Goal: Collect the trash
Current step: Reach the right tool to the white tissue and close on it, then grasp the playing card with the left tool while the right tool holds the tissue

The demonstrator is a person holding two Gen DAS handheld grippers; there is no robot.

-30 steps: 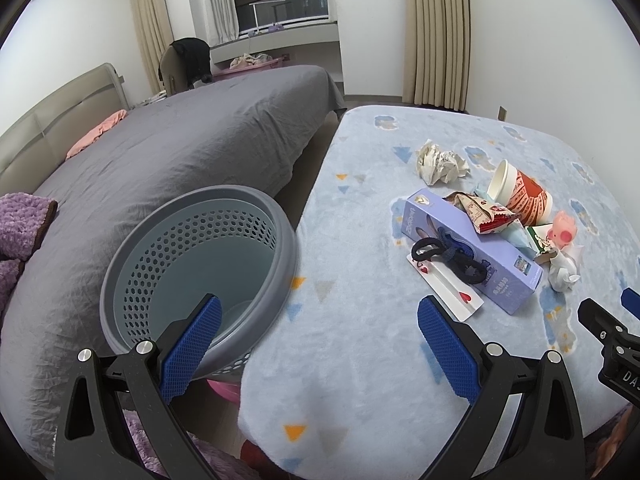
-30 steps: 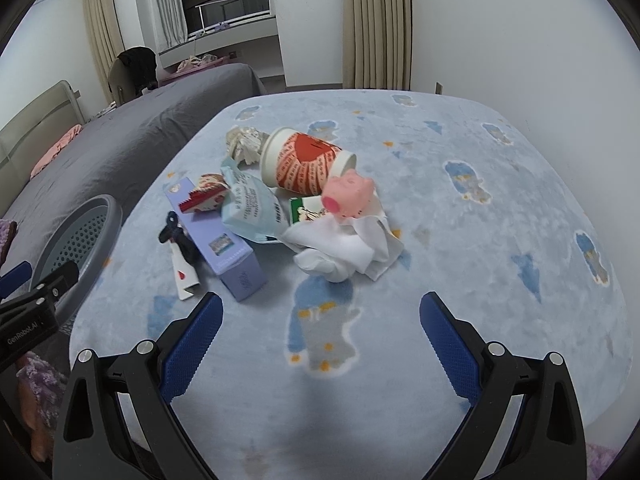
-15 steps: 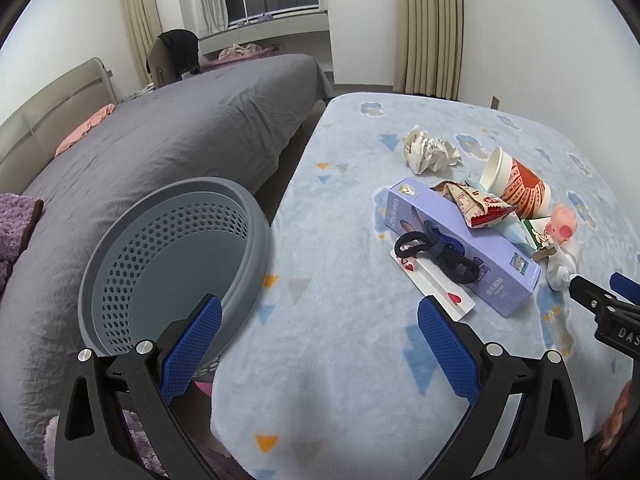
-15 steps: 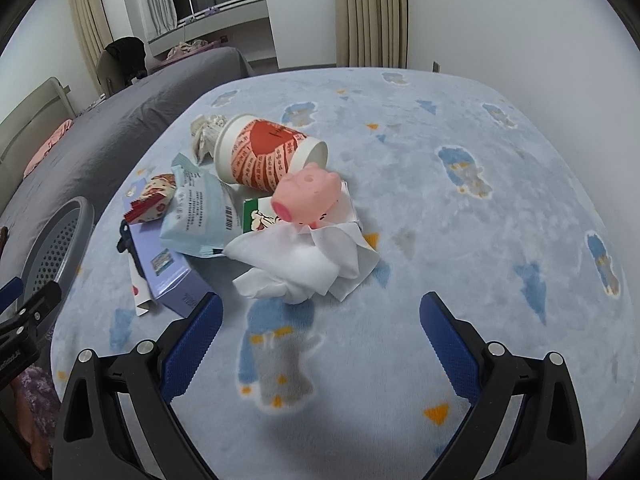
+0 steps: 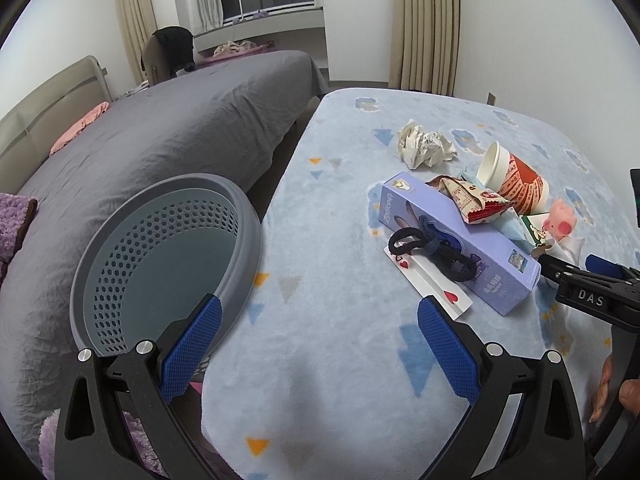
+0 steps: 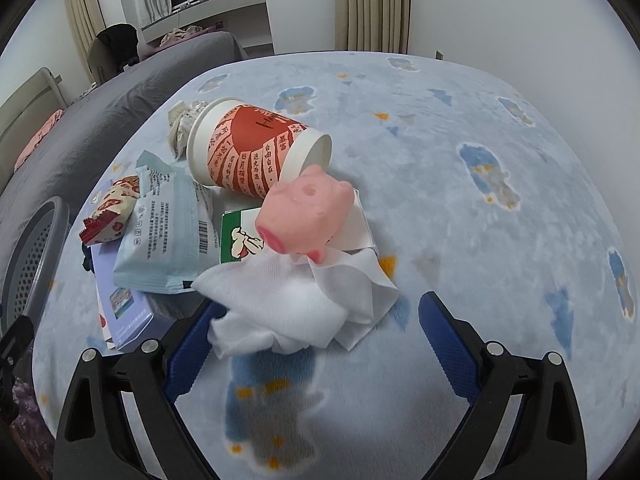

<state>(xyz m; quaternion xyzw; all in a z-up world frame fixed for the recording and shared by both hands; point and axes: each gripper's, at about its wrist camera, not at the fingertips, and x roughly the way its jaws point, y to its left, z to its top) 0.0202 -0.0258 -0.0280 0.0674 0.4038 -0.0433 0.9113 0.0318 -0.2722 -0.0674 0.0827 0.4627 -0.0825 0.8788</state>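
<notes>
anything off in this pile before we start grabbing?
Yes. The paper cup lies tipped on its side, nothing spilled that I can see. A pink pig toy, black hair ties and a playing card sit among the wrappers and look like non-trash. The basket holds nothing visible.

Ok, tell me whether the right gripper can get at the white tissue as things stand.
Probably yes. The right gripper is open, and the white tissue lies at the near edge of the pile, already partly between its fingers. Nothing covers the near side; only the pink pig toy rests on its far edge.
</notes>
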